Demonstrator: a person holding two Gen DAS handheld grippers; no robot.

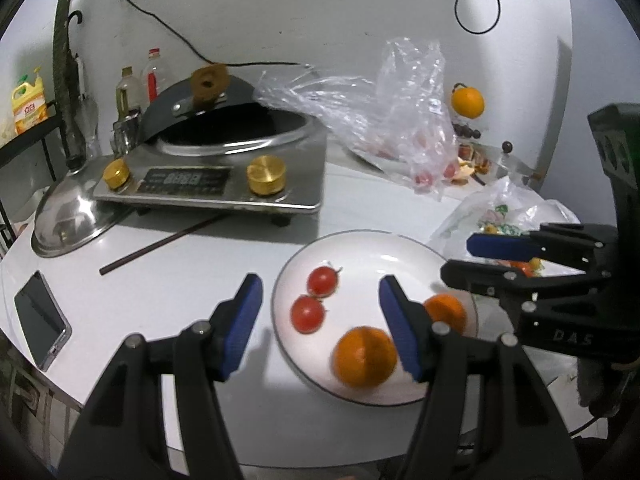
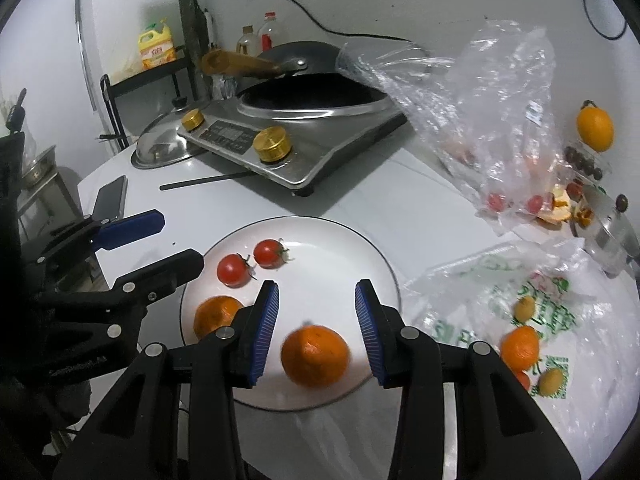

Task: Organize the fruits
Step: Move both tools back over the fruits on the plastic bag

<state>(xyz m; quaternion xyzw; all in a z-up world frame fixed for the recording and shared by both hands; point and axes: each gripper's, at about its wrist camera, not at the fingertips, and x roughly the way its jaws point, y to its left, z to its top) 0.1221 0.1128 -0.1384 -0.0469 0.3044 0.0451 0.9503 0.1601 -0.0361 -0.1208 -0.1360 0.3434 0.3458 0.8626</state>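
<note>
A white plate (image 1: 360,248) (image 2: 320,232) lies on the white table. On it are two small red tomatoes (image 1: 322,281) (image 2: 272,253) and two oranges (image 1: 364,357) (image 2: 315,356). My left gripper (image 1: 320,312) is open and empty over the plate's left edge. My right gripper (image 2: 317,322) is open just above one orange, which looks blurred. Each gripper shows in the other's view, the right one (image 1: 464,258) and the left one (image 2: 180,240). A printed plastic bag (image 2: 520,312) to the right holds more oranges (image 2: 520,347) and small yellow fruits.
An induction cooker with a wok (image 1: 224,152) stands behind the plate, a steel lid (image 1: 72,220) to its left. A chopstick (image 1: 160,246) and a phone (image 1: 40,320) lie on the table. A clear bag (image 2: 488,120) with tomatoes, a hanging orange (image 2: 595,128) and a pot (image 2: 612,228) are at the right.
</note>
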